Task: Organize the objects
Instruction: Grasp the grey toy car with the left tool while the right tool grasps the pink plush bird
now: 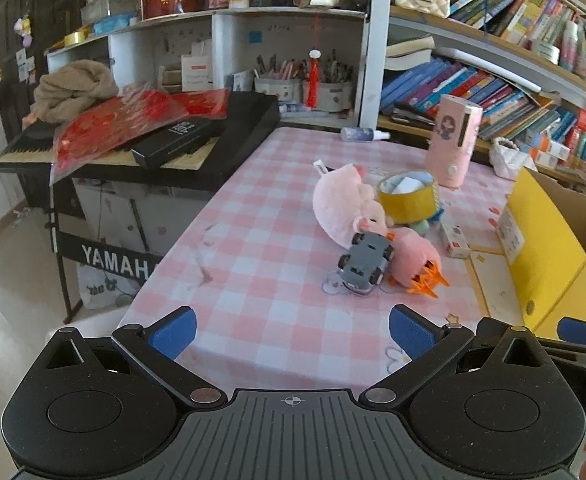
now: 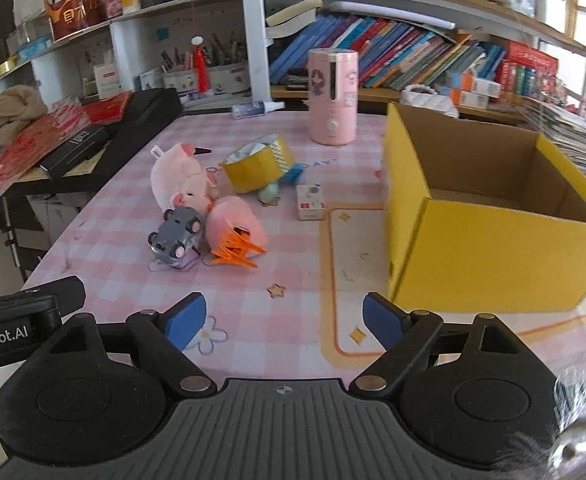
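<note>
1. The left gripper (image 1: pixel 292 334) hangs over the near edge of the table (image 1: pixel 253 240), its blue pads spread wide with nothing between them.
2. The right gripper (image 2: pixel 284 318) hovers over the same pink checked cloth, just beside the left one; its jaws are also spread apart and hold nothing.
3. A yellow box (image 2: pixel 489 236) stands open on the table ahead and right of the right gripper, with only its bare brown inside showing.
4. The clutter lies in a heap in the middle of the table, well apart from both grippers.
5. In the heap, a grey toy car (image 2: pixel 177 236) lies tipped up with its wheels showing, touching a pink plush toy (image 2: pixel 181 184) behind it.
6. A second pink soft toy (image 2: pixel 235 220) with an orange plastic piece (image 2: pixel 235 254) at its near end sits just beside the car.
7. A yellow round tub (image 2: pixel 259 164) lies tilted behind them, and a small white carton (image 2: pixel 311 202) rests between the heap and the box.
8. A pink cylinder (image 2: pixel 332 96) stands upright farther back.
</note>
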Motion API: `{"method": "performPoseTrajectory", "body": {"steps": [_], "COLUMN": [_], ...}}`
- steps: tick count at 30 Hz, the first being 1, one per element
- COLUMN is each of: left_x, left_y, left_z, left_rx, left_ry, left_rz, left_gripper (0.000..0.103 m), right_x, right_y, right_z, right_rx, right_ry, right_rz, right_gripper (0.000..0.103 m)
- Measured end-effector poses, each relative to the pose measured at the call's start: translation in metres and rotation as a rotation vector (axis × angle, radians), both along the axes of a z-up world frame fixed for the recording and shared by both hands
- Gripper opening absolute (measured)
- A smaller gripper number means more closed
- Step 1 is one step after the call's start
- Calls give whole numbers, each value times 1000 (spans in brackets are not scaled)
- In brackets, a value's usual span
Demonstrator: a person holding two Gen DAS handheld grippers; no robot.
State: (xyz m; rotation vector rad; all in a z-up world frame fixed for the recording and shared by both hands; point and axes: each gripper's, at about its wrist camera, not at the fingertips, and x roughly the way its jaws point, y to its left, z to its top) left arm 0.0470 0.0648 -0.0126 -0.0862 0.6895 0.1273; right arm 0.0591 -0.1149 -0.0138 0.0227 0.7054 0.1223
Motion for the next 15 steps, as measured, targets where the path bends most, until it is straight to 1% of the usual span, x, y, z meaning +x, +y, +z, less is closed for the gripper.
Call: {"method": "performPoseTrajectory", "body": {"steps": [6,15], "left_x": [24,54], "left_y": [4,8], "left_z": [-5,-12], "left_rx": [-25,-41], "left_ry": [18,39], "left_rz": [18,53], "left_gripper": [103,103], "right_x": [34,79], "right_y": [5,10], "right_z": [-4,-12], "right_rx": [5,19], "right_ry": [19,54], "right_rz": [39,98], "right_gripper": [86,86]}}
